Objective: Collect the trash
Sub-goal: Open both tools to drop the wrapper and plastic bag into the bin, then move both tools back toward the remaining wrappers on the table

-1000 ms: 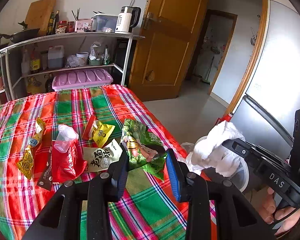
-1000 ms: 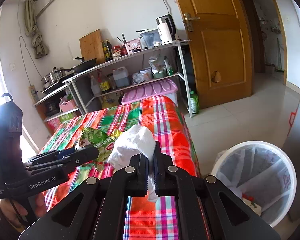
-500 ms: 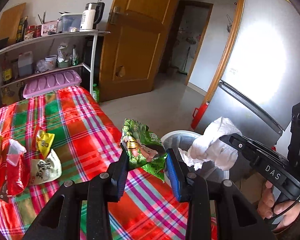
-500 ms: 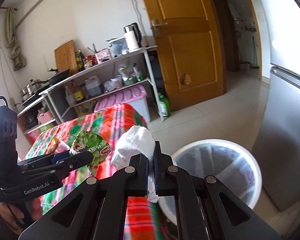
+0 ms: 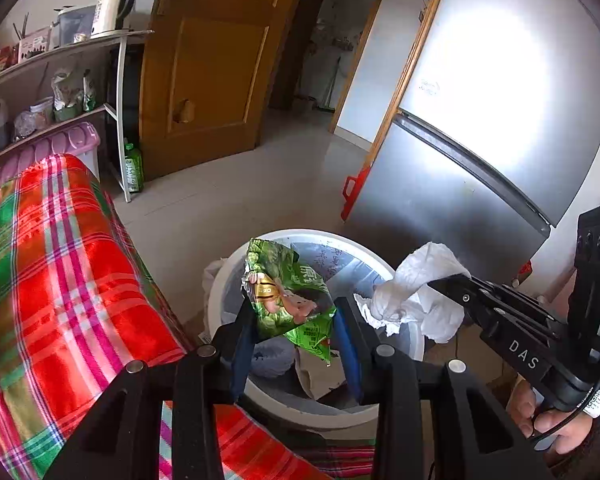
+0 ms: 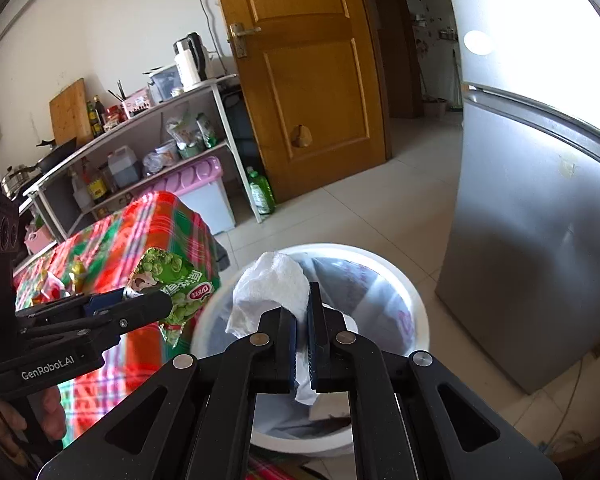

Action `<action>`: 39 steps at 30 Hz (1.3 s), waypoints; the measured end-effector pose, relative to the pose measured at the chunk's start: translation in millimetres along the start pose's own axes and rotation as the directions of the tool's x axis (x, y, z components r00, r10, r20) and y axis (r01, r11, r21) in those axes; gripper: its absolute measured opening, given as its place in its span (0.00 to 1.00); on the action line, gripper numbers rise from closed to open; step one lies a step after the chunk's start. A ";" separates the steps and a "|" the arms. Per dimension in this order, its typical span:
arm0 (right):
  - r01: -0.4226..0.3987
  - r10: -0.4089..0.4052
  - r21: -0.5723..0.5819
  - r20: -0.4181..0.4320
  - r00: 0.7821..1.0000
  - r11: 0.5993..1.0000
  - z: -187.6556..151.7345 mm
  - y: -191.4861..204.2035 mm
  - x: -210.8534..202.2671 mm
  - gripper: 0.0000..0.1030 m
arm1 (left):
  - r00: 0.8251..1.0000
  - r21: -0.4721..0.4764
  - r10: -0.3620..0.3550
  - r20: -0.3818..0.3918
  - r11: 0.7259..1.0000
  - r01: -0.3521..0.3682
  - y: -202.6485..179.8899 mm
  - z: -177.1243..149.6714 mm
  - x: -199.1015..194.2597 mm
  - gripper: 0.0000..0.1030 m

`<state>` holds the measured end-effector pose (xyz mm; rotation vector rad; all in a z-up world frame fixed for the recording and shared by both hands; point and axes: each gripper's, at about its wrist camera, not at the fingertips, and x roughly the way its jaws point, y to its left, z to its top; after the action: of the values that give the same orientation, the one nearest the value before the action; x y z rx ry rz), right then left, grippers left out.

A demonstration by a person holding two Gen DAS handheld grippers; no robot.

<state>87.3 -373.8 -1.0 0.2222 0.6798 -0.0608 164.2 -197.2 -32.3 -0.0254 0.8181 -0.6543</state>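
Blue pads line the left gripper (image 5: 294, 320), and between them sits a crumpled green snack bag (image 5: 288, 296); the jaws stand fairly wide, yet the bag's sides press against both pads, so the claw is grasping it. The bag hangs above the mouth of the white trash bin (image 5: 220, 280), its lower corner dangling over the bin's interior.

The right gripper (image 6: 302, 320) is clenched almost fully, its two fingers nearly parallel with only a thin gap, and a wad of white tissue (image 6: 272, 284) is pinched in that gap. The tissue bulges out above and to the left of the fingertips and trails down below them. It too is held over the bin's opening.

The bin carries a thin plastic liner and already contains a few pieces of paper or cardboard at the bottom. It stands on the tiled floor just beside the corner of a table covered with a red and green plaid cloth (image 5: 60, 260). A silver refrigerator (image 6: 532, 240) rises close behind the bin, and a wooden door (image 6: 308, 80) stands further back.
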 end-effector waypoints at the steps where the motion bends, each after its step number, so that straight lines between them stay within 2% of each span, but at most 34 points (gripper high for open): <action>1: 0.009 -0.009 -0.002 -0.014 1.000 1.000 -1.9 -3.8 4.0 0.04 | 1.000 0.005 0.000 -0.010 1.000 0.001 -2.0 -0.7 5.8 0.37; 6: 0.029 -0.027 0.016 -0.088 0.996 0.999 -9.8 -18.7 24.0 0.04 | 0.997 0.001 0.000 -0.074 1.000 0.000 -6.1 -3.4 31.1 0.40; 8: 0.041 -0.039 0.019 -0.104 0.994 0.999 -12.9 -22.4 26.1 0.08 | 0.996 0.000 0.005 -0.086 1.000 -0.005 -6.5 -4.4 36.3 0.41; 11: 0.063 -0.060 0.017 -0.115 0.992 0.998 -15.5 -25.6 27.7 0.22 | 0.996 -0.005 0.001 -0.094 1.000 -0.001 -6.2 -5.8 38.1 0.50; 13: 0.056 -0.054 0.020 -0.114 0.992 0.998 -16.7 -29.7 26.2 0.38 | 0.996 -0.003 0.002 -0.094 1.000 -0.002 -8.1 -6.9 38.2 0.50; 15: 0.056 -0.053 0.020 -0.112 0.992 0.998 -17.6 -30.0 24.8 0.43 | 0.996 -0.005 0.006 -0.090 1.000 -0.006 -9.8 -8.6 35.9 0.51; 27: 0.060 -0.060 0.010 -0.047 0.997 0.998 -14.6 -2.6 3.5 0.43 | 0.999 -0.036 0.027 -0.025 0.999 -0.028 1.6 -6.8 -1.7 0.51; 36: -0.047 0.048 -0.060 0.013 0.999 0.997 -3.4 60.5 -13.6 0.43 | 0.992 -0.099 0.112 0.057 0.989 -0.106 42.9 -14.5 -61.1 0.52; 39: -0.089 0.090 -0.090 0.013 0.996 0.992 -1.0 86.8 -11.5 0.43 | 0.985 -0.143 0.147 0.086 0.981 -0.134 64.7 -18.8 -84.8 0.57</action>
<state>88.8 -289.1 21.5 0.1661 0.6537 0.0534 143.4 -94.3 -5.8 -0.1215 0.7629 -0.4594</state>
